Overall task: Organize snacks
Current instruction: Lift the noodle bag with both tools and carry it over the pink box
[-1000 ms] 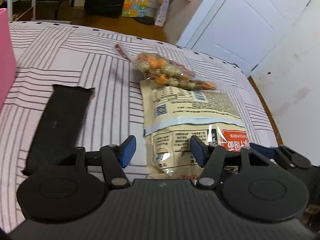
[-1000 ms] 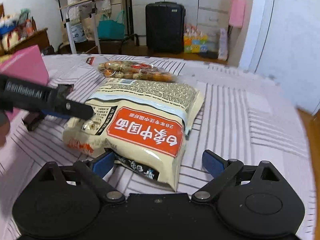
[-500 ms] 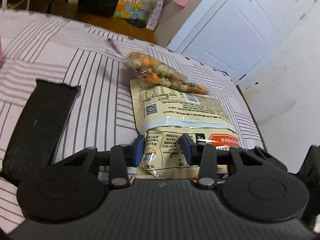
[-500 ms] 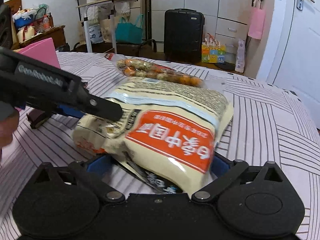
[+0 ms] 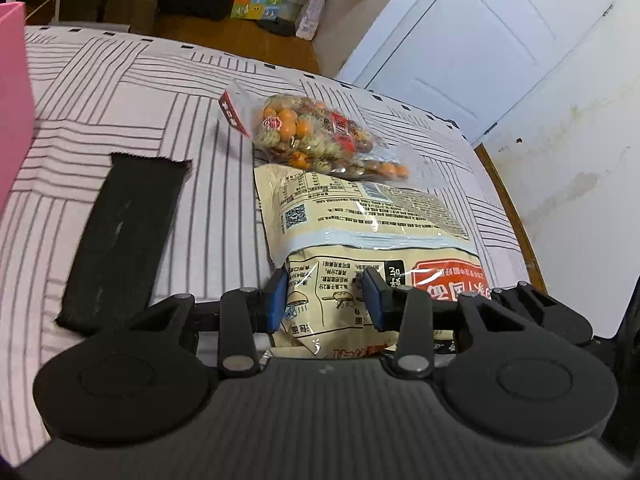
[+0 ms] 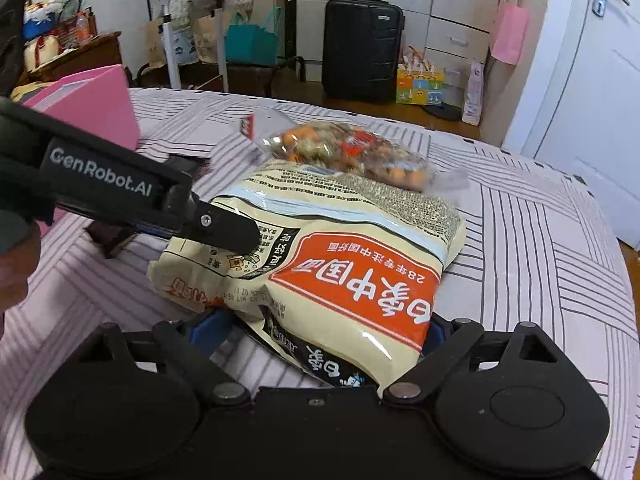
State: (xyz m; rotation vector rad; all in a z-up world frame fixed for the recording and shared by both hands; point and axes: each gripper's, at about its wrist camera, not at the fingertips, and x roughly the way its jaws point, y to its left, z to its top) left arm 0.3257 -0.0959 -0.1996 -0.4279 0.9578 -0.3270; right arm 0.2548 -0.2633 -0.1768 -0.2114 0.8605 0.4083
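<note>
A large cream noodle bag (image 5: 360, 224) with a red label (image 6: 356, 280) lies on the striped bed. My left gripper (image 5: 326, 300) is shut on its near left end; it shows as a black arm in the right wrist view (image 6: 224, 232). My right gripper (image 6: 316, 332) is shut on the bag's near right end, and the bag hides its blue pads. A clear bag of orange and brown snacks (image 5: 320, 140) lies just beyond, touching the noodle bag. A black flat packet (image 5: 124, 236) lies to the left.
A pink box (image 6: 92, 104) stands at the bed's left side, and its edge shows in the left wrist view (image 5: 12, 92). Beyond the bed are a black suitcase (image 6: 362, 48), a desk and a white door (image 5: 480, 40). The bed's right edge (image 5: 508, 208) runs near the wall.
Both grippers closed in on the noodle bag: the left one from open to pinching its left end, the right one onto its right end. The bag's near end has risen and crumpled.
</note>
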